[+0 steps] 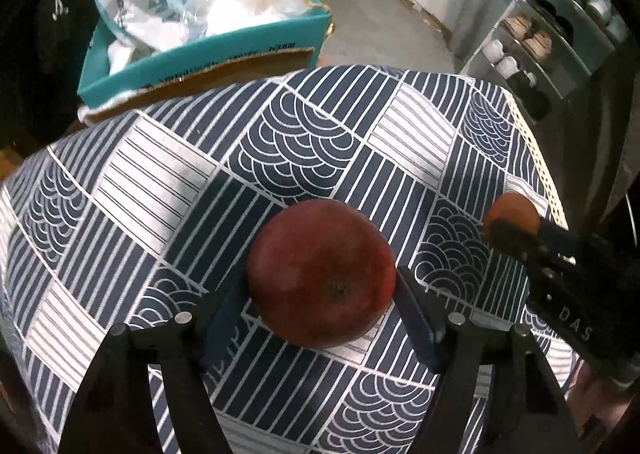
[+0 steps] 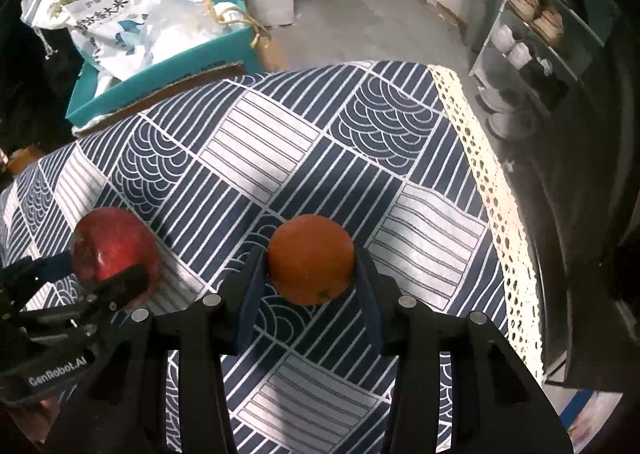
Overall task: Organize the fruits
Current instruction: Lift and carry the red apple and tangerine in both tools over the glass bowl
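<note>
The left tool (image 1: 320,290) points steeply down over a red apple (image 1: 321,274) that sits dead centre between its two fingers, stem dimple turned toward the camera; the fingers stand narrow and hug both sides, but whether the pads already press I cannot tell. The right tool (image 2: 310,266) is clamped on an orange (image 2: 311,259), both blue pads touching its sides. Both fruits sit low over the counter, which is covered by a blue-and-white patterned cloth (image 2: 280,150), the apple to the left of the orange and near it, each tool nearer its own fruit. The apple is round, so no axis matters for the squeeze; the fingers only need to finish closing. Bare cloth lies ahead of both tools, while the lace edge (image 2: 480,158) of the counter runs close on the orange's right. A teal box (image 1: 200,58) of bags sits beyond the far left edge.
</note>
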The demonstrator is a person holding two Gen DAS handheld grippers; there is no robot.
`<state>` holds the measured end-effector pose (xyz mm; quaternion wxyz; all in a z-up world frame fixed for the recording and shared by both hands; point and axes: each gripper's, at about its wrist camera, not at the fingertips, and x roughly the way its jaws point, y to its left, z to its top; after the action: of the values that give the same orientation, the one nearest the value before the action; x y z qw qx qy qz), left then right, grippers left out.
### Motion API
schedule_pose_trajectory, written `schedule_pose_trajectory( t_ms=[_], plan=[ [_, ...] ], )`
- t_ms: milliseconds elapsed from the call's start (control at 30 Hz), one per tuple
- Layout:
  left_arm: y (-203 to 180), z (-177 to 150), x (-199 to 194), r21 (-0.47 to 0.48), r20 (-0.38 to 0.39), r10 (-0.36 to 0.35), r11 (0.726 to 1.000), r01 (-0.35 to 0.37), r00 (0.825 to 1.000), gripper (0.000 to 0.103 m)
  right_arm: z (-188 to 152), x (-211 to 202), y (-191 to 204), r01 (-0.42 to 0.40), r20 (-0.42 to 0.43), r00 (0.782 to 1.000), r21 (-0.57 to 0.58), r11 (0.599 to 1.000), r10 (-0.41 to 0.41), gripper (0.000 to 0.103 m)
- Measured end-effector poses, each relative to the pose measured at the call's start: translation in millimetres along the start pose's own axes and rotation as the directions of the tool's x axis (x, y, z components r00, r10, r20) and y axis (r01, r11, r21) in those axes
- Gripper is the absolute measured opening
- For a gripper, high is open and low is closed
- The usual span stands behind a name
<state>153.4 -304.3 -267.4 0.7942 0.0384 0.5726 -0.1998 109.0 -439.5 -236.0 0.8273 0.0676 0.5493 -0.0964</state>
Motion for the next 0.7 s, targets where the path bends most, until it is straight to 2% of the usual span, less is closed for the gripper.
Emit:
schedule_pose_trajectory(
  t_ms=[367,500,700],
  plan=[
    [8.9,-4.3,-44.6,0.034,0.103,0.031,0.999,-0.035,0.994,0.075,1.4,-22.9,16.1,-0.001,0.048,0.999,-0.067,0.998,0.004,0.043],
    [8.6,-6.6,-62.9,0.079,0.143,0.041,0.995,-0.052,0.989,0.075,1.9,-36.3,21.8,-0.006,0.074,0.997,-0.09,0.996,0.013,0.043],
    [20.0,-8.3,-91.3,0.081,0.186,0.04,0.995,-0.056,0.982,0.075,4.7,-61.9,31.6,-0.021,0.116,0.993,-0.117,0.993,0.035,0.043]
  ],
)
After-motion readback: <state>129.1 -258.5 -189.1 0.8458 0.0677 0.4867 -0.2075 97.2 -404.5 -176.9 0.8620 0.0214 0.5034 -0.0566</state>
